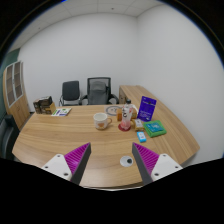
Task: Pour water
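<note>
My gripper [110, 158] is held above the near end of a long wooden table [70, 135]. Its two fingers with purple pads [76, 156] stand wide apart with nothing between them. Well beyond the fingers, a pale cup or mug [101, 120] stands near the middle of the table. Right of it is a small bottle-like thing [125, 114] among several small items that I cannot tell apart. A small round disc [125, 160] lies on the table just inside the right finger.
A purple standing card [147, 106] and teal and blue flat items [153, 128] lie on the table's right part. A box [43, 104] sits at the far left end. Two dark office chairs [84, 92] stand behind the table by a white wall. A cabinet [13, 88] is at left.
</note>
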The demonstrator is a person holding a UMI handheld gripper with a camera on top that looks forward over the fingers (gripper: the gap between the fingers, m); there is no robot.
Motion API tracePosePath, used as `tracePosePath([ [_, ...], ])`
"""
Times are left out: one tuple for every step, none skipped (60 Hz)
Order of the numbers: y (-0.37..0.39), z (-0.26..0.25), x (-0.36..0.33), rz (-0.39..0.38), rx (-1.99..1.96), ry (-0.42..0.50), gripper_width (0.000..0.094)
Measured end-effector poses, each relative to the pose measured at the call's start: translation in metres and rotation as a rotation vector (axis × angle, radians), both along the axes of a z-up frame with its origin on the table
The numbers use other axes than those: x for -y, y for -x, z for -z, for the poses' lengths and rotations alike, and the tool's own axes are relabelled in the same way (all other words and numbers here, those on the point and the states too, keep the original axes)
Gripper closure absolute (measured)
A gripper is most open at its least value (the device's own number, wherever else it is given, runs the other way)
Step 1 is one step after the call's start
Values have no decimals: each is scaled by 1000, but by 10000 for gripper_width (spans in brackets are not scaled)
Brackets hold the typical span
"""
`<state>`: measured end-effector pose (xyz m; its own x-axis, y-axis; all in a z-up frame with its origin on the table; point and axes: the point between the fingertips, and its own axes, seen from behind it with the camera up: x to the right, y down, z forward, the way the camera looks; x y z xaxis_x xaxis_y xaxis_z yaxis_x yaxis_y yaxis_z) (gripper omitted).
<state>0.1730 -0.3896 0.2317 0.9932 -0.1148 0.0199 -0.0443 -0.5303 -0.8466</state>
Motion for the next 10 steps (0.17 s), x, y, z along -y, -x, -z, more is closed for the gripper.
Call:
tracePosePath([
  [0,-1,1,1,-1,1,81],
  [0,-2,1,2,-3,-1,79],
  [-1,-3,1,5,-6,-6,78],
  [-1,-5,1,7,-8,-12,79],
  [-1,-7,1,8,-6,-17,79],
  [-2,-8,2,6,-1,-21,81],
  [-2,-9,1,6,5,-22,81],
  [-3,-11,1,6,9,-23,81],
  [-4,-11,1,6,12,-24,83],
  [-4,-12,1,6,14,-24,81],
])
